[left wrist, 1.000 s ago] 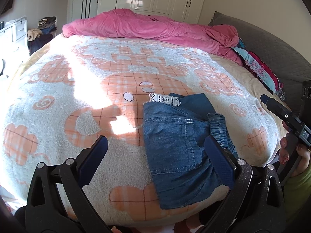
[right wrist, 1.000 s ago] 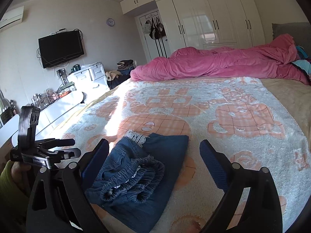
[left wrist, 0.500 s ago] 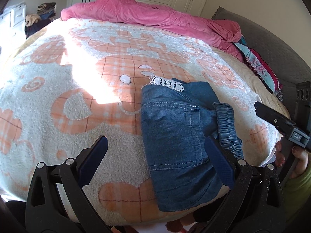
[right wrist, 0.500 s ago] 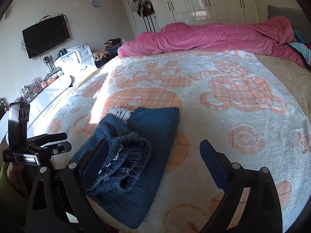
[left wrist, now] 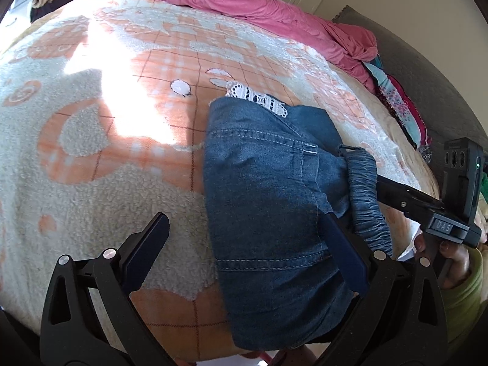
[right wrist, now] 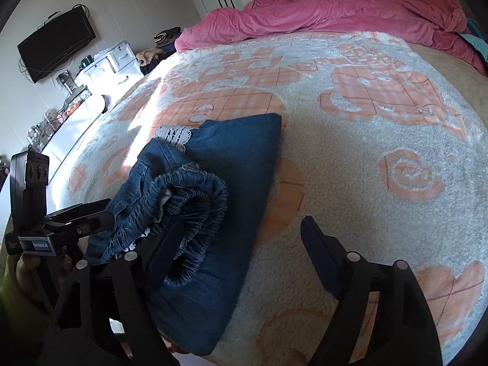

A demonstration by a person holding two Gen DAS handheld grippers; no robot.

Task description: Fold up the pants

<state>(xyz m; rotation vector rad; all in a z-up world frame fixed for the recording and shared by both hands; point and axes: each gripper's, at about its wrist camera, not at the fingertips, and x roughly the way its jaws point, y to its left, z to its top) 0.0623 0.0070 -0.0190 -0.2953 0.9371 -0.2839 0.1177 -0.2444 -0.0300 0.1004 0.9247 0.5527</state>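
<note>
Denim pants (left wrist: 268, 201) lie folded near the front edge of the bed, with both tongs lowered over them.

From the left: the left gripper (left wrist: 244, 250) stands wide apart, nothing pressed between its pads; its left pad hovers over the fleecy blanket (left wrist: 100, 183) and its right pad lies over the denim beside the gathered waistband (left wrist: 366, 195). The pants rest on the blanket close to the bed's front edge, a white lace trim (left wrist: 259, 99) peeking out at their far end. The right gripper (right wrist: 244, 244) has just been narrowing yet remains open, its left finger (right wrist: 166, 251) at the bunched waistband, its right one above bare blanket. A pink duvet (right wrist: 335, 15) is heaped along the far edge.
</note>
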